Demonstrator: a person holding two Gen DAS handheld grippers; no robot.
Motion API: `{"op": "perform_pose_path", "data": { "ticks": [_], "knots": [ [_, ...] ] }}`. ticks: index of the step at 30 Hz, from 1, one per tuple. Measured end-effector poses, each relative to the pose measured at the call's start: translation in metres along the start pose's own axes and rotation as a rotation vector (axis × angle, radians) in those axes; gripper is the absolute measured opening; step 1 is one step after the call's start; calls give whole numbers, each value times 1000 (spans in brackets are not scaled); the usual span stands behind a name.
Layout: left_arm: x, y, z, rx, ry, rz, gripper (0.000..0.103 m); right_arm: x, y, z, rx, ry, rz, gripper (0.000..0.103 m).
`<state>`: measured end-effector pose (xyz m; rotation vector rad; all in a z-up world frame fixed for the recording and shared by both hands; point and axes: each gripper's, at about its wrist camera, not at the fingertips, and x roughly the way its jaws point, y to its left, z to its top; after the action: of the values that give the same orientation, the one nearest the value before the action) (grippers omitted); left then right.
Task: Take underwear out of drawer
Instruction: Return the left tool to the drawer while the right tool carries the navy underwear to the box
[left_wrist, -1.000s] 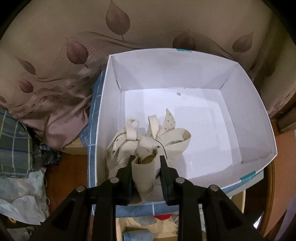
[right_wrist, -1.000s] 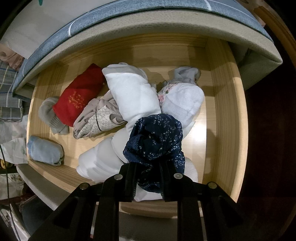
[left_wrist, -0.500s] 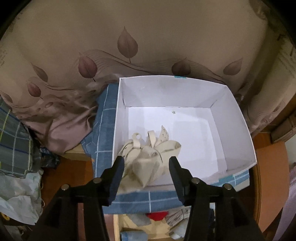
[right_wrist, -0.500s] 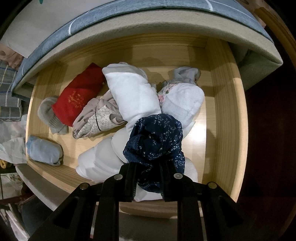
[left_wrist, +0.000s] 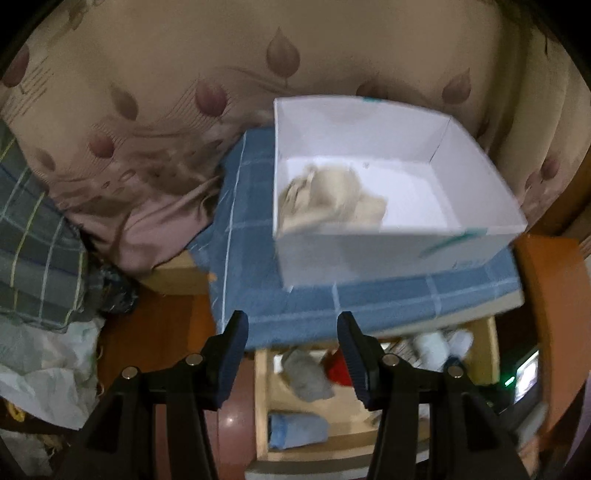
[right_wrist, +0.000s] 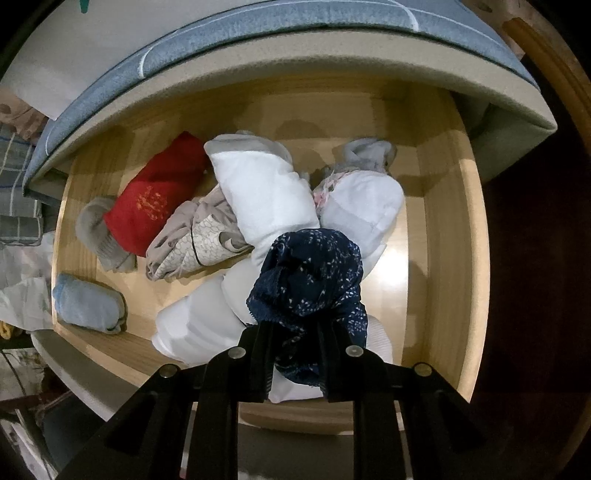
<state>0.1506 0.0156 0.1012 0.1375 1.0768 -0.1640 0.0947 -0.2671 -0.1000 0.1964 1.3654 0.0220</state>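
Cream underwear (left_wrist: 328, 201) lies loose in the near left corner of the white box (left_wrist: 476, 155). My left gripper (left_wrist: 291, 332) stands open and empty, well back from the box, over the blue checked cloth (left_wrist: 251, 258). Below it the open wooden drawer (left_wrist: 266, 406) shows. In the right wrist view, my right gripper (right_wrist: 295, 354) is shut on dark blue speckled underwear (right_wrist: 310, 280), held just above the rolled clothes in the drawer (right_wrist: 443, 236).
The drawer holds a red roll (right_wrist: 155, 203), white rolls (right_wrist: 266, 195), a grey patterned piece (right_wrist: 192, 240), a grey sock (right_wrist: 96, 232) and a light blue roll (right_wrist: 85, 302). A leaf-print bedspread (left_wrist: 184, 92) lies behind the box, checked fabric (left_wrist: 33, 243) at left.
My left gripper opened and let go of the cream underwear in the box, then drew back toward the drawer. The right gripper kept still with the dark blue underwear.
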Motion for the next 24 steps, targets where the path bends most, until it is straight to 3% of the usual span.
{"op": "perform_pose_path", "data": {
  "ticks": [6, 13, 20, 24],
  "knots": [
    [28, 0, -57, -26, 26, 55, 51, -2, -3, -1, 5, -13, 6, 16],
    [59, -3, -104, -120, 64, 53, 51, -13, -7, -2, 19, -54, 22, 15],
    [82, -25, -132, -80, 83, 84, 51, -32, -8, 0, -5, -84, 18, 12],
    [96, -31, -142, -87, 113, 65, 51, -49, -9, 4, -21, -108, 22, 12]
  ]
}}
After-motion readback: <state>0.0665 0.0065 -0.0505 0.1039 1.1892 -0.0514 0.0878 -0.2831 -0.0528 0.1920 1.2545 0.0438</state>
